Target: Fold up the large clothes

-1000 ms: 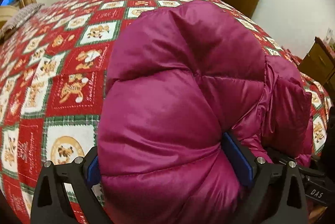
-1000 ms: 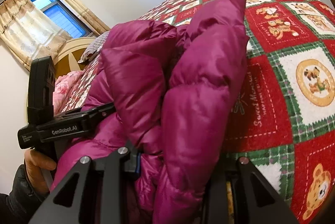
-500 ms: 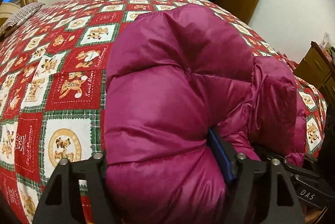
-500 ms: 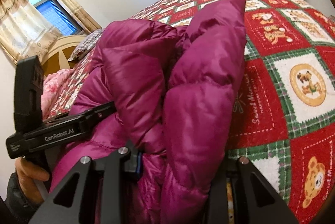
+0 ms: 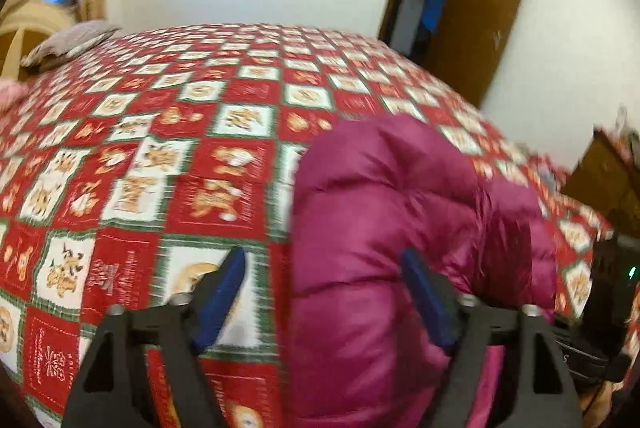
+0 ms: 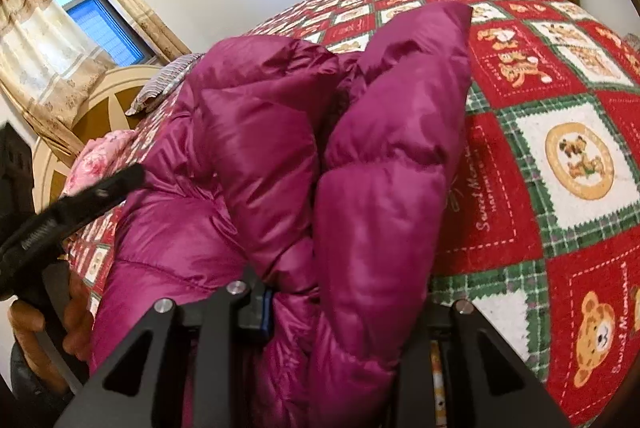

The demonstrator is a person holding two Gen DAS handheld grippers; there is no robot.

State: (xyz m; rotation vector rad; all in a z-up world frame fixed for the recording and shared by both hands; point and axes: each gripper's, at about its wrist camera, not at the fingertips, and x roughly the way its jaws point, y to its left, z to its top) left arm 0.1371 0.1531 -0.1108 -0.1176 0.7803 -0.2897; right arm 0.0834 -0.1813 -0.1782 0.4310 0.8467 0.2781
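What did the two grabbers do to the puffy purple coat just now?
The left gripper let go of the purple coat, opened, and slid left, so the bedspread shows between its fingers. The right gripper stayed clamped on its fold, and the coat stayed on the bed.

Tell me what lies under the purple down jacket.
The purple down jacket lies on the red checked bedspread, which shows all around it. What sits beneath the folded layers is covered. The right gripper holds its near edge.
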